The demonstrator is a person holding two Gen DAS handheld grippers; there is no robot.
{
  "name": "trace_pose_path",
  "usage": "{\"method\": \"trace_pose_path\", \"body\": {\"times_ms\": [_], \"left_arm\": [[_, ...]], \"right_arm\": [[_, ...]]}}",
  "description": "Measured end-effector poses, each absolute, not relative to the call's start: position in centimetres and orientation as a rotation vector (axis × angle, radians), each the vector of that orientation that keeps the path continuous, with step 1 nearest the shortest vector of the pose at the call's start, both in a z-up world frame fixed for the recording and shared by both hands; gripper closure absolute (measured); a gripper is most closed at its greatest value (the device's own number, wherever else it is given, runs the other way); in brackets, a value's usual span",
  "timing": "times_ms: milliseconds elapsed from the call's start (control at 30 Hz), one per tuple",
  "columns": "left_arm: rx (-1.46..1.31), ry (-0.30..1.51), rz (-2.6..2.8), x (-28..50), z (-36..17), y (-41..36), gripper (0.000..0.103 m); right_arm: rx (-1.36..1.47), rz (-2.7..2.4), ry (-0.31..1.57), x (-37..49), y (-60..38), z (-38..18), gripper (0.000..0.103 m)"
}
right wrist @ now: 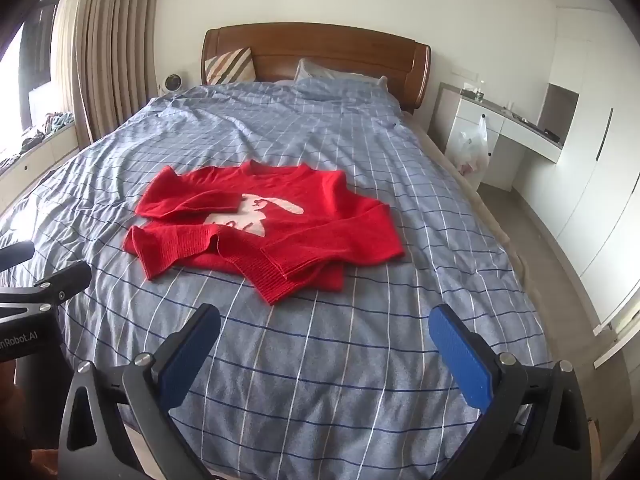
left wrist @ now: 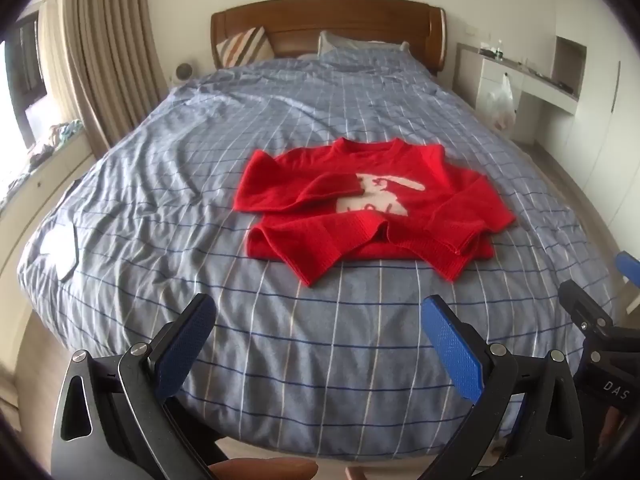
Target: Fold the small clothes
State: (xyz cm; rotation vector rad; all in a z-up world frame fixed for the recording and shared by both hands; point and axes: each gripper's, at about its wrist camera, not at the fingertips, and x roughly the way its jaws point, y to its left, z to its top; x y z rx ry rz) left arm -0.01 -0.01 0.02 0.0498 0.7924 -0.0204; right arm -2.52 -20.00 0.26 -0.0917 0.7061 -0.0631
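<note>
The red sweater (left wrist: 368,200) lies face-up on the checked bedspread (left wrist: 320,340), ahead of both pairs of fingers and well clear of them: from the left wrist view it sits ahead and a little toward the right finger, from the right wrist view ahead and toward the left finger. It is only partly tidy. One sleeve is folded across the chest and covers part of the white rabbit motif (left wrist: 380,196), the other sleeve runs down the far side and doubles over near the hem, and the ribbed hem itself is rumpled and turned up in a loose lip nearest the fingers. The left gripper (left wrist: 320,344) hangs over the near end of the bed with its blue pads spread wide and nothing between them; the right gripper (right wrist: 324,352) is likewise wide open and empty, and each shows at the edge of the other's view, so the two sit close side by side. As I judge it, the fold is under way but not finished, and the risk lies in that bunched hem: a pinch taken there could catch only the top layer, or the cuff along with it, so a lift would drag the crossed sleeve out of place and undo the fold. The knit looks thick and soft, likely to sag and slide on itself, and a deep grab could also gather the bedspread beneath. Beyond the sweater stand the pillows (left wrist: 356,46) and the wooden headboard (left wrist: 328,28).
</note>
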Motion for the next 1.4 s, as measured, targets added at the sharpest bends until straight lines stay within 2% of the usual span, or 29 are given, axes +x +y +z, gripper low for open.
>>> {"method": "trace_pose_path", "body": {"times_ms": [1400], "left_arm": [[0.107,0.824,-0.047,0.4,-1.0,-0.7,0.000]], "right_arm": [[-0.111,-0.105,0.734,-2.5,-20.1,-0.3,0.000]]}}
